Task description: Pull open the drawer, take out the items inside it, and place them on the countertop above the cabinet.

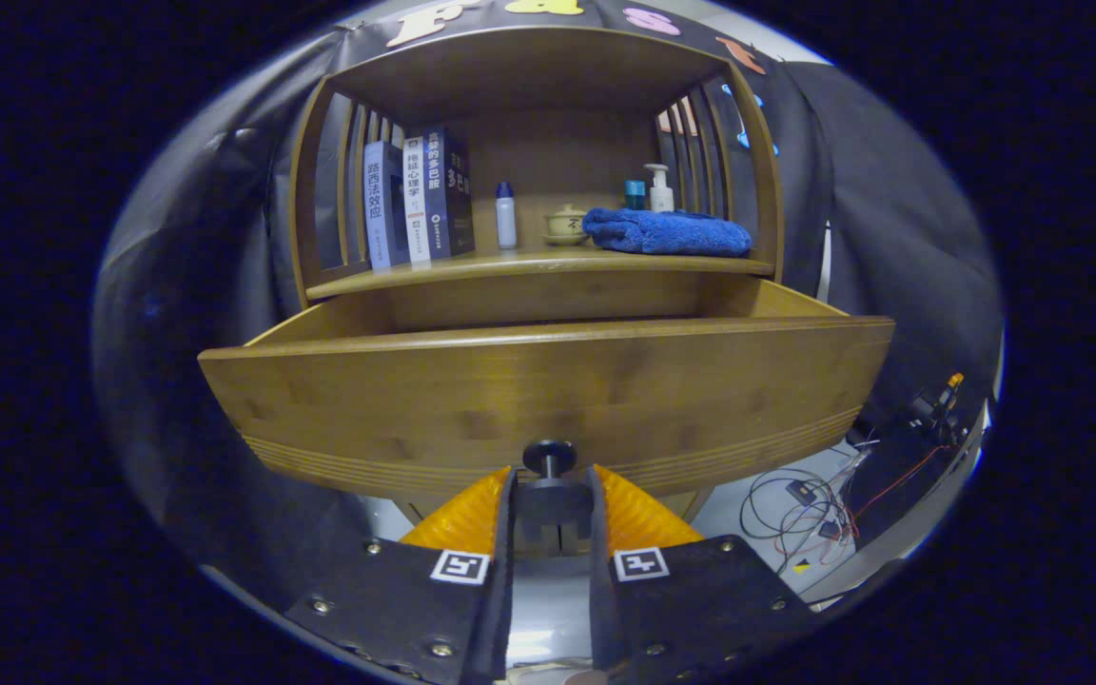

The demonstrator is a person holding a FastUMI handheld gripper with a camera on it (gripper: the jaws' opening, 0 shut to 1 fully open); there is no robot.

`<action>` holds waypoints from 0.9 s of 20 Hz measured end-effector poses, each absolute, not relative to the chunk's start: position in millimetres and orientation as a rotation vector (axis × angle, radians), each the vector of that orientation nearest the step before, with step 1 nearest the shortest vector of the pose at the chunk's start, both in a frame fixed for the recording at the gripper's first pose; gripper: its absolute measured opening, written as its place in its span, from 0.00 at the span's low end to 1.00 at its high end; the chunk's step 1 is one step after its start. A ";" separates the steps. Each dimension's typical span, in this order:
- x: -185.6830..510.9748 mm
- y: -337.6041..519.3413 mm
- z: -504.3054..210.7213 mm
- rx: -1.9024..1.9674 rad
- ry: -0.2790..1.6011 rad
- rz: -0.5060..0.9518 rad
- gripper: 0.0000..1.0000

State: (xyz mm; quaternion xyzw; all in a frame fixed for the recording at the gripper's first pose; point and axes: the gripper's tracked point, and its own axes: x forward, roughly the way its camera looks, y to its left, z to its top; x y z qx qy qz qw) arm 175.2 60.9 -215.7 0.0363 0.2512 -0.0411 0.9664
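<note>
The wooden drawer (548, 390) stands pulled out from the cabinet toward me, and its tall front panel hides whatever lies inside. A dark round knob (549, 457) sits low on the middle of that front. My gripper (552, 476) is at the knob, with one fingertip on each side and both pressing on it. Above the drawer is the cabinet's countertop shelf (510, 268). On its right part lies a folded blue towel (667, 233).
On the shelf stand three books (415, 200) at the left, a small white bottle (506, 217), a tan lidded cup (566, 225), and a pump bottle (660, 188) behind the towel. Slatted wooden sides enclose the shelf. Loose cables (805, 509) lie on the floor to the lower right.
</note>
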 end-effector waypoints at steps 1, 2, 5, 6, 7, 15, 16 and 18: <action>172.1 60.6 -213.1 0.066 0.504 -0.083 0.34; 169.2 60.9 -212.5 0.064 0.500 -0.084 0.34; 126.5 63.5 -164.3 0.075 0.437 -0.082 0.34; 145.9 50.2 -180.4 0.096 0.375 -0.104 0.23; 147.2 41.6 -169.5 0.109 0.337 -0.120 0.12; 134.0 -3.1 -134.1 0.043 0.349 -0.215 0.02; 139.3 -0.3 -126.5 0.041 0.339 -0.211 0.02; 156.6 6.5 -108.1 0.041 0.322 -0.208 0.02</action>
